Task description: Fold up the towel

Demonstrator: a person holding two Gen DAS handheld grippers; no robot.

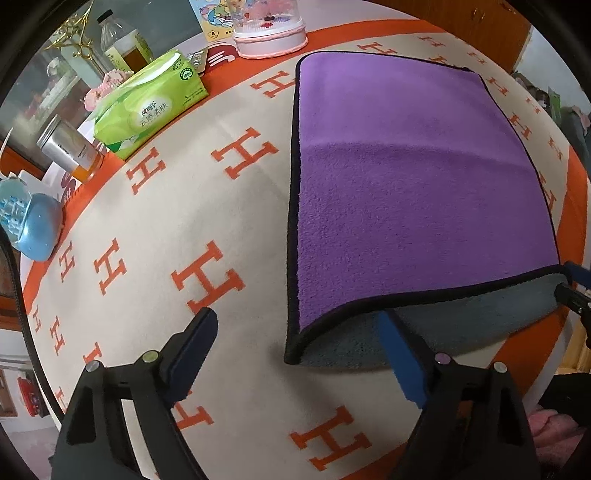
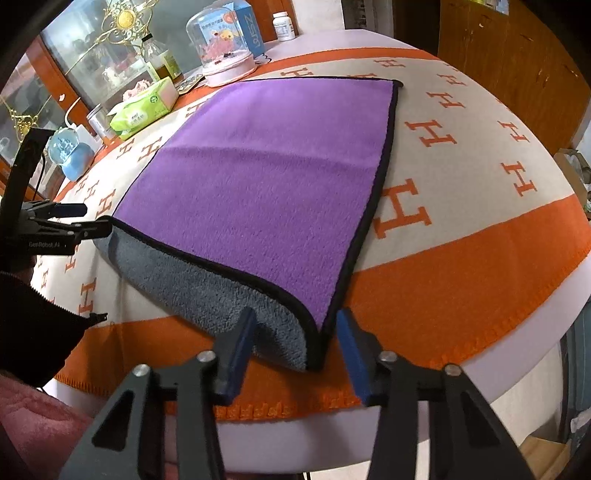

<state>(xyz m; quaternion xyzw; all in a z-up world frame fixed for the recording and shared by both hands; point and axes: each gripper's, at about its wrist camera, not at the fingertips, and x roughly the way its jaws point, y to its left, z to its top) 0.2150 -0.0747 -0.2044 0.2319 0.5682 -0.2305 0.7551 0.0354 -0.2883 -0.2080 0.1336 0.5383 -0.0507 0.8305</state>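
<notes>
A purple towel [image 1: 406, 177] with a black hem and grey underside lies flat on the round table; it also shows in the right wrist view [image 2: 258, 192]. Its near edge is lifted, showing the grey side [image 1: 424, 332]. My left gripper [image 1: 299, 343] is open, its fingers either side of the towel's near left corner. My right gripper [image 2: 295, 343] is open, its fingers either side of the near right corner [image 2: 314, 354]. Each gripper shows in the other's view, the left one [image 2: 85, 221] and the right one [image 1: 572, 288], at the towel's corners.
The table wears a cream and orange cloth [image 1: 207, 206] with H marks. At the far left stand a green tissue pack [image 1: 147, 107], a tin [image 1: 70, 147], a bottle [image 1: 118, 40], a blue globe [image 1: 29, 221] and a pink-based dome [image 1: 269, 33]. The table edge [image 2: 480, 373] is near me.
</notes>
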